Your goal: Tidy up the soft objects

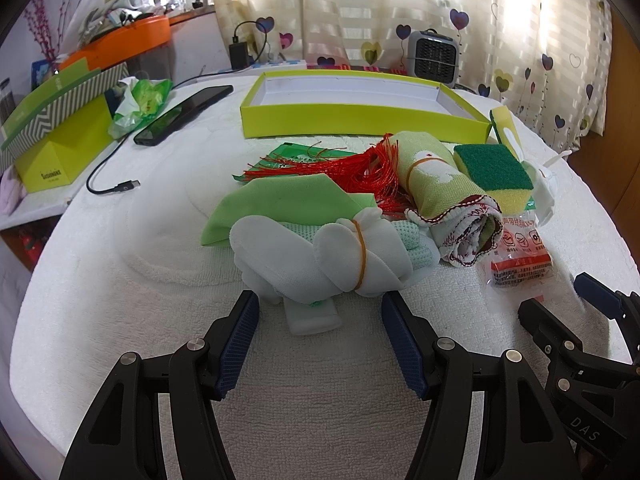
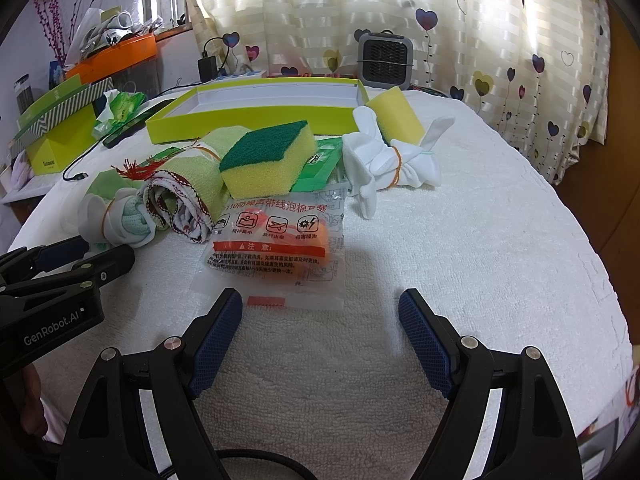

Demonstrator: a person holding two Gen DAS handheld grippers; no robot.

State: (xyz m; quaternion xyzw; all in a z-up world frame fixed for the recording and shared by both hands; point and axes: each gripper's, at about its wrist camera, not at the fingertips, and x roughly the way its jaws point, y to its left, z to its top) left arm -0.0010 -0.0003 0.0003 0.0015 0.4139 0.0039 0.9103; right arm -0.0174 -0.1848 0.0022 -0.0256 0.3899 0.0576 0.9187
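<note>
Both tongs (image 1: 318, 312) (image 2: 320, 308) low, jaws spread wide.

**Clutter around the edges**

A black smartphone (image 1: 184, 114) lies face up in the upper left of the left wrist view, with a black charging cable (image 1: 114, 188) looping beside it, its plug end free. Just left of the phone sits a crumpled green-and-white plastic wrapper (image 1: 140, 102). Further left stands a lime-green cardboard box (image 1: 56, 148) with a chevron-patterned lid resting askew on top. Above it, an orange curved tray (image 1: 128, 38) holds a heap of papers. At top centre, a small grey fan heater (image 1: 434, 54) stands before cream curtains printed with hearts (image 1: 520, 20). A black power adapter (image 1: 239, 54) sits plugged in nearby.
</note>
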